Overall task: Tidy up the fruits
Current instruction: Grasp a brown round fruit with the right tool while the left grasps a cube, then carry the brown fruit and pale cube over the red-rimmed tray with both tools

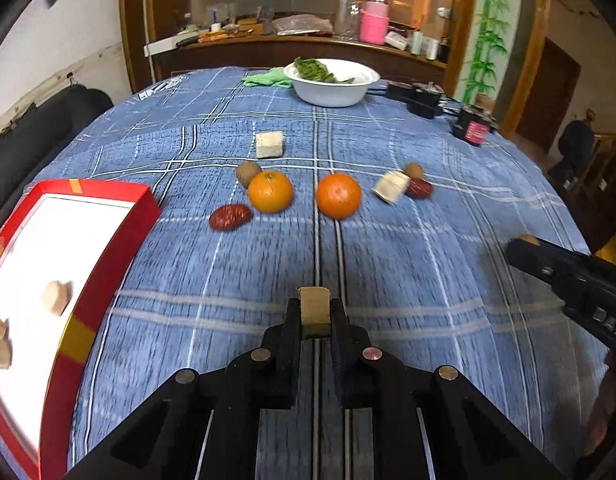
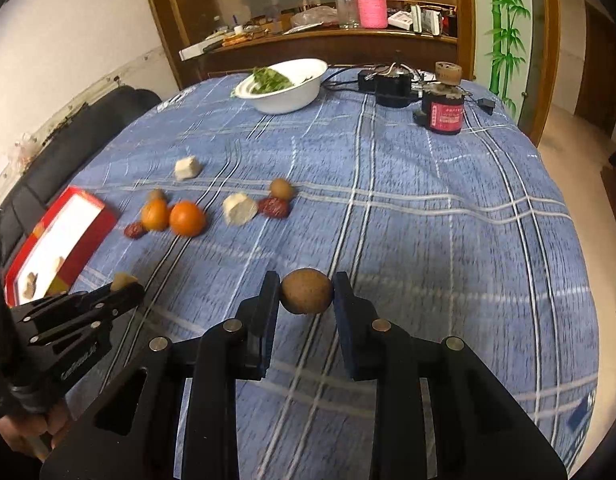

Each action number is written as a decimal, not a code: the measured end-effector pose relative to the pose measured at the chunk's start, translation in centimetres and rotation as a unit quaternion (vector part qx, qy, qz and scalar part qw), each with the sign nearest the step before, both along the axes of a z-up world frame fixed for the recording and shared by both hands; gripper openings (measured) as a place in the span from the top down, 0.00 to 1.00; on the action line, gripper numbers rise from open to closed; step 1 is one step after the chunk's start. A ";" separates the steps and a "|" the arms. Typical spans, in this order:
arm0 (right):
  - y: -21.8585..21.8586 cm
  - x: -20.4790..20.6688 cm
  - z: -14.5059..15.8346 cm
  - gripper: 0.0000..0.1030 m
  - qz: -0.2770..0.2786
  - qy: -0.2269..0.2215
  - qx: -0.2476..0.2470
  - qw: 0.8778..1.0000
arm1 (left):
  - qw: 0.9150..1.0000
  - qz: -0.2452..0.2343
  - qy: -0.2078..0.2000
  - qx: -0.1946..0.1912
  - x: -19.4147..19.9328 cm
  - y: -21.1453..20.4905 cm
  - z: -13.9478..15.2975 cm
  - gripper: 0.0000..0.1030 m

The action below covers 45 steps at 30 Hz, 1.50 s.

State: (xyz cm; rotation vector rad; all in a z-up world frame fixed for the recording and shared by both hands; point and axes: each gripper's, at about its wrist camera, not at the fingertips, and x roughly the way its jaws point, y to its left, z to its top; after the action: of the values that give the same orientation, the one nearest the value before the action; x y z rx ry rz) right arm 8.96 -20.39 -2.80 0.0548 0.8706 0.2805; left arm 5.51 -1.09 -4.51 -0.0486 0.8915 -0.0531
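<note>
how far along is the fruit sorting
Done: three pale pieces lie in the red box. In hand: the left gripper holds a pale chunk, the right gripper a brown fruit. Left on the cloth: two oranges, two red dates, two brown fruits, two chunks.

1. A table covered with a blue plaid cloth [image 1: 407, 280] carries everything.
2. At its left edge lies a red box lid [image 1: 108, 216] with a white inside.
3. Near the middle two oranges [image 1: 270, 191] [image 1: 338, 195] lie side by side, apart.
4. A red date [image 1: 229, 217] lies just left of the left orange; a brown round fruit [image 1: 248, 172] touches that orange from behind.
5. A pale cut chunk [image 1: 270, 144] lies farther back.
6. To the right lie another pale chunk [image 1: 391, 187], a second red date [image 1: 419, 189] and a small brown fruit [image 1: 413, 170], close together.
7. At the far side stand a white bowl [image 1: 331, 92] of greens, a green cloth [image 1: 266, 79] and black devices [image 1: 417, 98].
</note>
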 end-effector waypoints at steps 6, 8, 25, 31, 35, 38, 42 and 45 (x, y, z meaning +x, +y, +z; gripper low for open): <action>3.5 -2.9 0.4 0.75 0.043 0.007 -0.045 0.998 | 1.000 -0.005 -0.011 -0.007 -3.6 1.5 0.8 0.88; 4.8 -3.8 0.7 0.75 0.061 0.006 -0.059 0.996 | 1.000 -0.001 -0.016 -0.011 -4.6 2.4 1.1 0.88; 19.3 -8.7 2.2 0.75 0.229 -0.005 -0.162 0.960 | 0.992 0.104 -0.057 -0.038 -10.8 13.7 3.0 0.88; 24.0 -9.2 2.9 0.75 0.272 -0.020 -0.185 0.944 | 0.986 0.147 -0.071 -0.040 -12.1 17.6 3.6 0.88; 26.9 -9.3 3.1 0.75 0.297 -0.030 -0.213 0.930 | 0.981 0.173 -0.078 -0.047 -12.6 20.1 3.6 0.88; 28.8 -9.3 3.2 0.75 0.313 -0.037 -0.233 0.920 | 0.977 0.189 -0.080 -0.052 -13.0 21.7 3.6 0.88; 31.1 -9.2 3.2 0.75 0.328 -0.045 -0.254 0.909 | 0.973 0.209 -0.082 -0.058 -13.3 24.0 3.4 0.88; 33.0 -9.1 3.1 0.75 0.339 -0.052 -0.274 0.898 | 0.970 0.220 -0.083 -0.061 -13.3 25.3 3.3 0.88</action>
State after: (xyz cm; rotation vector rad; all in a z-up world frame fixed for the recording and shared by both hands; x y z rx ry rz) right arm -0.12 12.57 0.28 -0.8000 0.8124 0.6726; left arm -7.79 24.26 -1.18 -0.3520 0.6930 0.2994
